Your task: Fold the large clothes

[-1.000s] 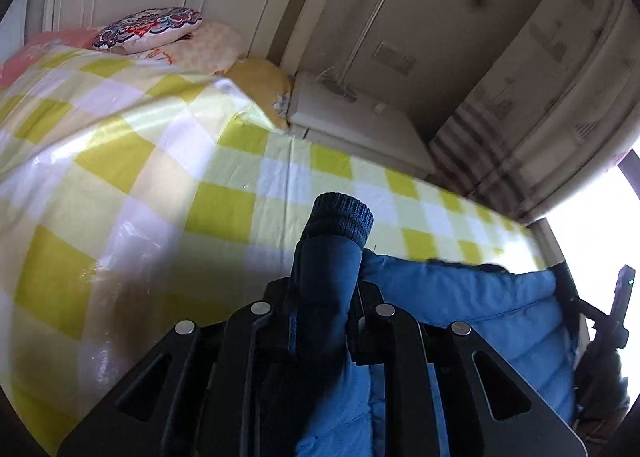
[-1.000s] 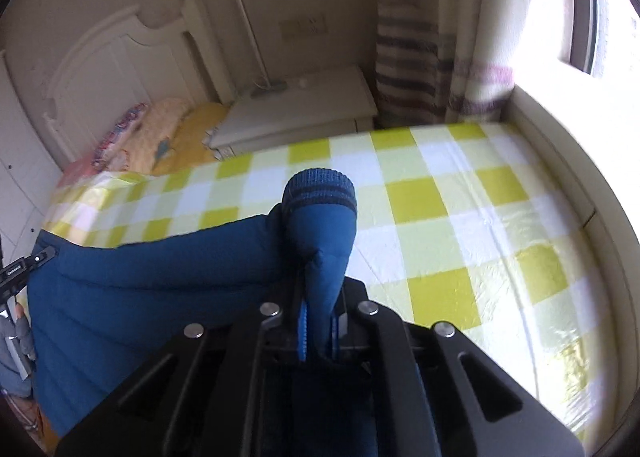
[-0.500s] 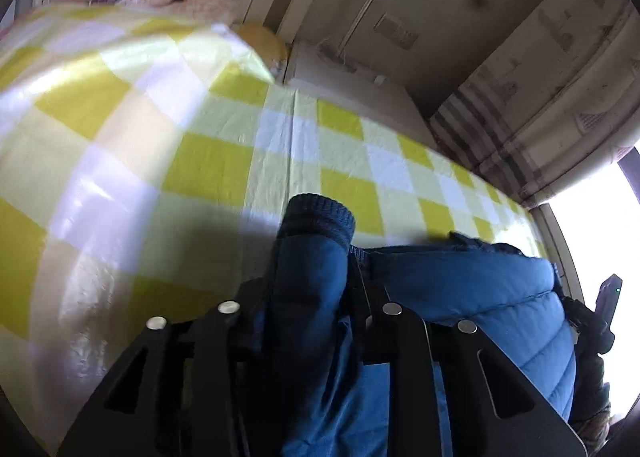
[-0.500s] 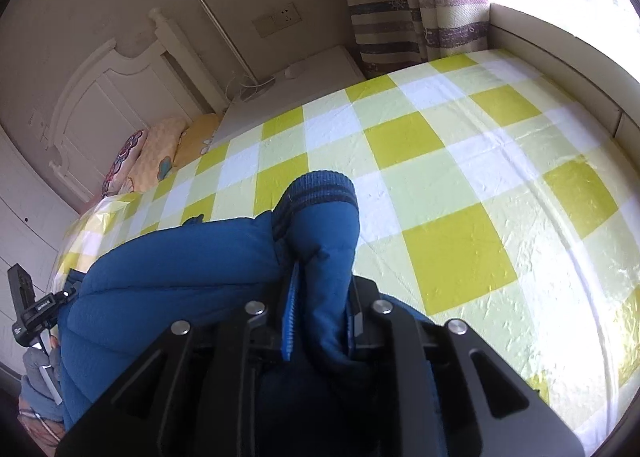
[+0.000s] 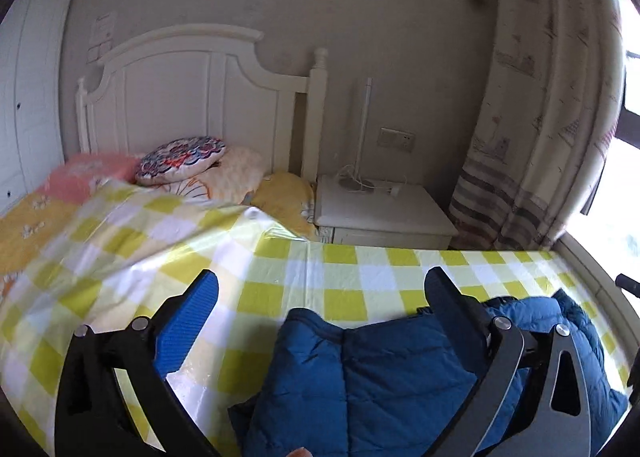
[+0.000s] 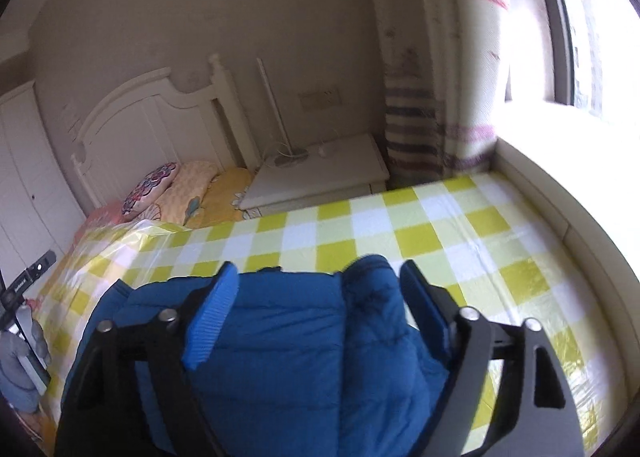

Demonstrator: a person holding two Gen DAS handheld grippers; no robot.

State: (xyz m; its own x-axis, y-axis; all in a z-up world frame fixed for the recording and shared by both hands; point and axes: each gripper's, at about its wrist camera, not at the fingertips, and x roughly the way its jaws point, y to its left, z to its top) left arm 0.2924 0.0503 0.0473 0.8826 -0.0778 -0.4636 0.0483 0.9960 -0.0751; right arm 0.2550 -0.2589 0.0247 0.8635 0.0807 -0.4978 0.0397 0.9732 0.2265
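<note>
A blue puffer jacket (image 5: 380, 381) lies folded on the yellow-and-white checked bed cover (image 5: 304, 277). My left gripper (image 5: 320, 289) is open and empty, raised above the jacket's left part. In the right wrist view the jacket (image 6: 288, 341) fills the foreground. My right gripper (image 6: 318, 277) is open above it, with a rounded fold of the jacket (image 6: 372, 281) lying between the fingers, apart from both pads.
A white headboard (image 5: 192, 97) and several pillows (image 5: 180, 153) are at the far end. A white nightstand (image 5: 380, 209) with a lamp stands beside the bed. Striped curtains (image 5: 532, 137) and a bright window are on the right. A window ledge (image 6: 560, 193) borders the bed.
Both grippers opened and let go of the jacket's cuffs, then lifted and tilted up. The jacket now rests folded on the bed.
</note>
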